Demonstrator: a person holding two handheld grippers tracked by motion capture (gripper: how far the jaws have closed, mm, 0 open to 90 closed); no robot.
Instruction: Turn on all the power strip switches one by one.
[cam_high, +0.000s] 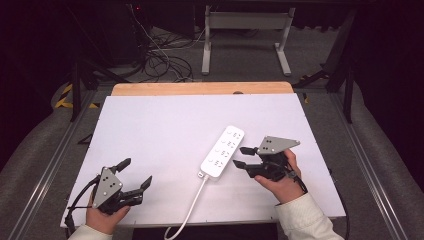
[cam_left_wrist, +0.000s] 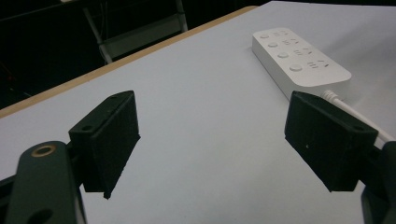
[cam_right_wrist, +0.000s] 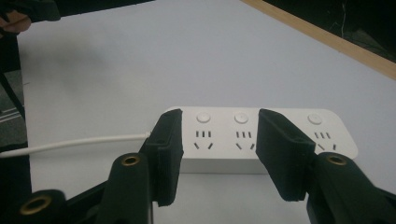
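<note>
A white power strip with several sockets and round buttons lies flat near the middle of the white table, its white cord running off the front edge. My right gripper hovers just right of the strip's near end, open, jaws aimed at its side and touching nothing. From the right gripper view the power strip sits close behind the jaws. My left gripper is open at the front left, well apart from the strip. The left gripper view shows the power strip and cord far right.
A wooden strip edges the table's far side. Beyond it, on the floor, stand a white frame's legs and a tangle of cables. Bare table surface spreads across the left and far parts.
</note>
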